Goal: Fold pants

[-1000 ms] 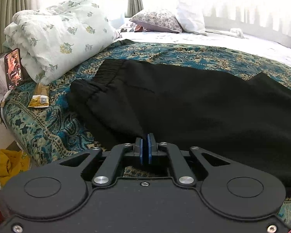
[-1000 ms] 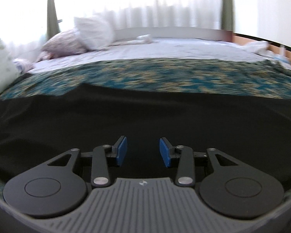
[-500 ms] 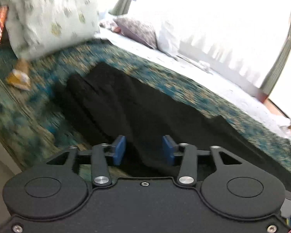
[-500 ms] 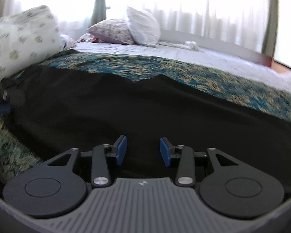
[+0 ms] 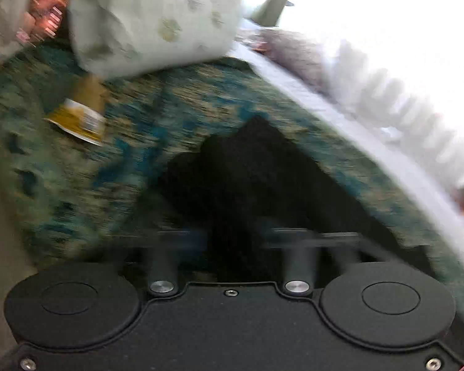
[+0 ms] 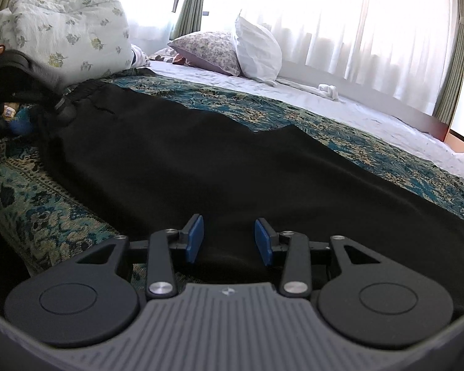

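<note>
Black pants [image 6: 201, 160] lie spread flat across the patterned teal bedspread [image 6: 340, 126], waistband at the far left. My right gripper [image 6: 229, 239] is open and empty, low over the near edge of the pants. The left wrist view is motion-blurred: the pants [image 5: 256, 179] show as a dark shape ahead, and my left gripper [image 5: 232, 238] has its fingers spread wide apart, holding nothing. In the right wrist view the left gripper [image 6: 31, 105] sits at the waistband end.
A floral folded duvet [image 6: 71, 31] lies at the left and two pillows [image 6: 238, 46] at the back near the curtained window. A small yellow packet [image 5: 77, 120] lies on the bedspread by the duvet. The bed's near edge drops off at the left.
My left gripper was shut on the pants edge, then opened and swung left toward the waistband. My right gripper stayed open and turned left to face along the pants.
</note>
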The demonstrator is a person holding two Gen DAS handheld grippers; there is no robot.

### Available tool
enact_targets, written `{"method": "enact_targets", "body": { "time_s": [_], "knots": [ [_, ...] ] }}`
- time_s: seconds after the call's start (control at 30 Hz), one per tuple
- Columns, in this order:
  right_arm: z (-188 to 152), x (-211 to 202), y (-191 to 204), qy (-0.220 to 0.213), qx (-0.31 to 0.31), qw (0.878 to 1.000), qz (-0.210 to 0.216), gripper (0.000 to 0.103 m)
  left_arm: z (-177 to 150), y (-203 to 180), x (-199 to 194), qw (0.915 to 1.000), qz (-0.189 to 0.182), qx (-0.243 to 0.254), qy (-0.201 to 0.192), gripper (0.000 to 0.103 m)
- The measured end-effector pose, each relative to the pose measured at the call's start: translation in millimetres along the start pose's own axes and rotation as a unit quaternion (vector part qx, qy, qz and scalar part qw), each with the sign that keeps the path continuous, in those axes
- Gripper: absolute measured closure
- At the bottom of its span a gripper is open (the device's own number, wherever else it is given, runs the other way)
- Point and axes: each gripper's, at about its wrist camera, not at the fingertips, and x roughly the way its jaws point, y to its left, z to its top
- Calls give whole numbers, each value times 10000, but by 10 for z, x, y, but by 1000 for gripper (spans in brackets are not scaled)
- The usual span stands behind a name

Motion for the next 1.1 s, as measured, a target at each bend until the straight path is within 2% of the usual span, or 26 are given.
{"method": "enact_targets", "body": {
  "time_s": [0.07, 0.17, 0.23, 0.3, 0.37, 0.43, 0.47, 0.57, 0.63, 0.7, 0.77, 0.83, 0.87, 0.93, 1.0, 1.1],
  "knots": [
    [4, -2, -19, 16, 26, 10000, 53, 47, -26, -51, -85, 9996, 162, 161, -142, 91],
    [-4, -12, -41, 32, 102, 9999, 103, 47, -90, -203, -145, 9947, 542, 838, -257, 88],
    [2, -14, -58, 40, 149, 9998, 138, 47, -102, -215, -90, 9934, 734, 874, -82, 84],
    [-1, -20, -67, 40, 176, 9997, 187, 47, -68, -203, -61, 9945, 796, 684, 24, 79],
    [-14, -27, -70, 31, 168, 9996, 232, 47, -39, -221, -155, 9936, 966, 569, -120, 62],
    [-30, -32, -81, -5, 151, 9995, 267, 47, -30, -281, -295, 9911, 1117, 563, -454, 48],
    [-41, -34, -90, -21, 154, 9995, 282, 47, -17, -317, -381, 9905, 1070, 591, -635, 43],
    [-55, -29, -113, -50, 221, 9992, 323, 47, 1, -493, -590, 9908, 529, 774, -974, 40],
    [-62, -28, -126, -76, 269, 9990, 345, 47, -16, -678, -636, 9897, 32, 1073, -949, 39],
    [-81, -30, -142, -123, 273, 9989, 370, 47, -69, -898, -601, 9859, -564, 1379, -760, 41],
    [-112, -36, -162, -183, 264, 9986, 419, 46, -141, -1133, -490, 9794, -1135, 1605, -472, 51],
    [-138, -59, -211, -238, 295, 9982, 468, 43, -237, -1428, -321, 9663, -1725, 1908, -105, 64],
    [-148, -76, -258, -264, 368, 9978, 491, 39, -283, -1556, -256, 9609, -1865, 2045, 68, 71],
    [-178, -126, -392, -324, 627, 9960, 543, 37, -385, -1849, -128, 9498, -2097, 2294, 356, 77],
    [-238, -185, -586, -416, 937, 9939, 411, 36, -512, -2126, -38, 9401, -2260, 2510, 460, 77],
    [-347, -193, -898, -388, 1213, 9919, 8, 36, -736, -2450, 68, 9310, -2242, 2836, 494, 77]
  ]
}}
